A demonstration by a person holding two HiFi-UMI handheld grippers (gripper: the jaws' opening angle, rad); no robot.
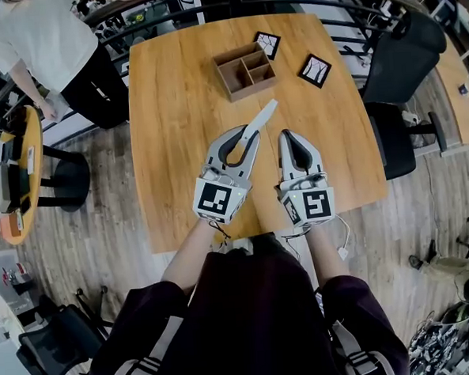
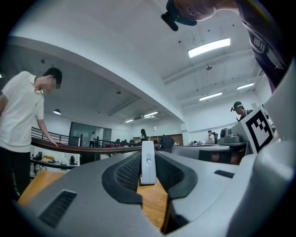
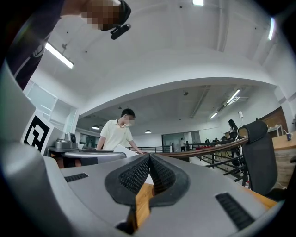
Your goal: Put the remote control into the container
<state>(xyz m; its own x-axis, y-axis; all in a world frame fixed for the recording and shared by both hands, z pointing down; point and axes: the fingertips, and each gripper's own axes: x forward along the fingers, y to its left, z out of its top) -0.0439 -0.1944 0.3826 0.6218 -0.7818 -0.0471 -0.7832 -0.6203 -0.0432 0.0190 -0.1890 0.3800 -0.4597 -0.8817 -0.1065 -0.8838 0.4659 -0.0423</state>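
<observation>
A slim white remote control (image 1: 260,118) sticks out forward and to the right from my left gripper (image 1: 247,139), which is shut on its near end above the wooden table (image 1: 168,131). In the left gripper view the remote control (image 2: 147,163) stands edge-on between the ribbed pads (image 2: 127,172). A brown wooden container (image 1: 245,69) with several compartments sits farther back on the table, beyond the remote's tip. My right gripper (image 1: 293,139) hovers beside the left one, shut, with nothing between its pads (image 3: 138,175).
Two black-and-white marker cards (image 1: 315,70) lie right of the container. A black office chair (image 1: 398,70) stands at the table's right side. A person in a white shirt (image 1: 47,43) leans at the far left near a round table (image 1: 23,172).
</observation>
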